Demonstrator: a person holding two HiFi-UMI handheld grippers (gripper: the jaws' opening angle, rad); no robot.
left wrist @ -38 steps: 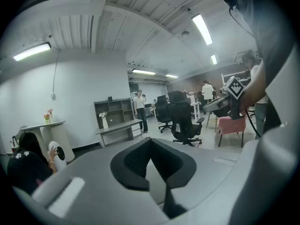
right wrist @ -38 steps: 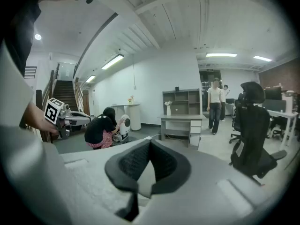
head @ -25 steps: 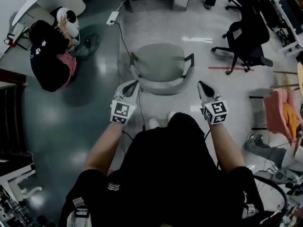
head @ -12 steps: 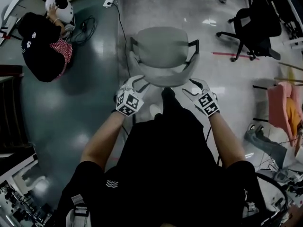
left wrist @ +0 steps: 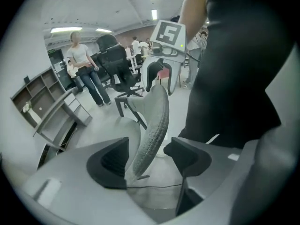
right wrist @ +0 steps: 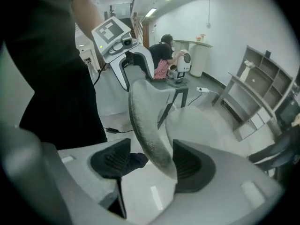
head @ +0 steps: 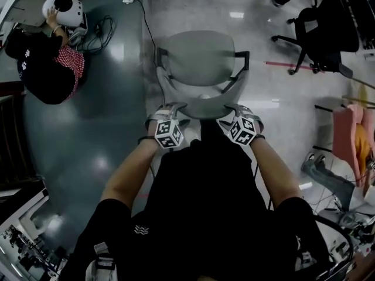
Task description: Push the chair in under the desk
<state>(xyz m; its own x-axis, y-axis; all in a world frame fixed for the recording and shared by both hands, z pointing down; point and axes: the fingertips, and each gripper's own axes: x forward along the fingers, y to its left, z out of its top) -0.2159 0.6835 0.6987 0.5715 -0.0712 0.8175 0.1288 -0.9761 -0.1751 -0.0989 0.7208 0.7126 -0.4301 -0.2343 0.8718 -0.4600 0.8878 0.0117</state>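
Straight ahead on the floor (head: pixel 117 133), the chair (head: pixel 202 78) faces away, backrest (head: pixel 202 106) nearest, seat (head: pixel 198 52) pointing forward. Left gripper (head: pixel 168 109) and right gripper (head: pixel 236 112) each straddle the backrest's rim, jaws opening, not clamped. A cable (head: pixel 146 28) runs along the chair's left side; a crouching person (head: pixel 44 63) and a black chair (head: pixel 322 22) sit well apart.

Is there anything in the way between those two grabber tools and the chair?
Nothing visible. The chair has its backrest already between the opening jaws of the left gripper and of the right gripper. A floor cable runs beside the chair, not between them.
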